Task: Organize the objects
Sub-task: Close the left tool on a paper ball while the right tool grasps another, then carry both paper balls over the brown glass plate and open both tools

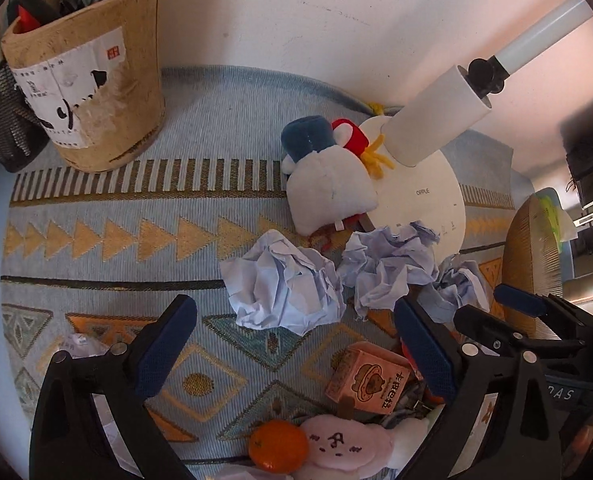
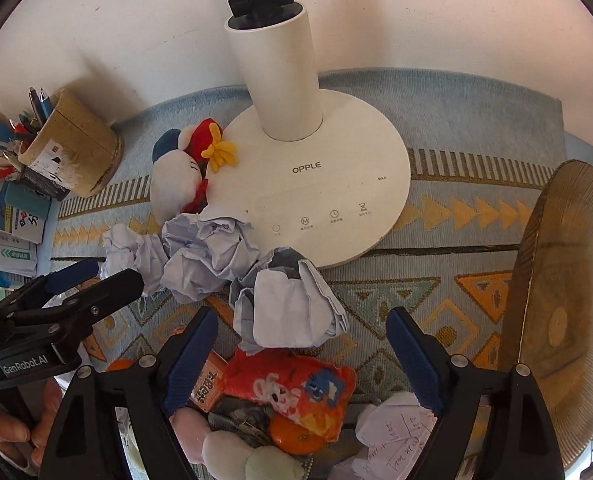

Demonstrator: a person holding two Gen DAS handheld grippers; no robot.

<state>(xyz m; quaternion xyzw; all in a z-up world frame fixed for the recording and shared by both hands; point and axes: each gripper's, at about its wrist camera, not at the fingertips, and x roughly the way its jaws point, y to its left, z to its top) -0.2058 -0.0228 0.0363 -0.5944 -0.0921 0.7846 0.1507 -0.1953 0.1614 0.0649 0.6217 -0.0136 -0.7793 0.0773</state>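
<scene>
Three crumpled pale blue paper balls lie on the patterned cloth in front of the lamp base: one at the left [image 1: 284, 284], one in the middle [image 1: 384, 264], one at the right [image 2: 288, 300]. My left gripper [image 1: 296, 340] is open and empty, its jaws on either side just short of the left ball. My right gripper [image 2: 302, 356] is open and empty, just short of the right ball and above an orange snack bag [image 2: 292, 388]. A white and blue plush toy [image 1: 328, 184] leans on the lamp base. A small pink box [image 1: 366, 380], a tangerine [image 1: 278, 446] and a pink plush [image 1: 344, 448] lie near me.
A white OPPLE desk lamp [image 2: 316, 184] stands at the back by the wall. A tan pen holder [image 1: 92, 92] with pens stands back left beside a black mesh holder [image 1: 4, 128]. A round woven basket [image 2: 564, 300] lies tilted at the right. Books [image 2: 12, 216] lie far left. A written paper scrap [image 2: 396, 436] lies near me.
</scene>
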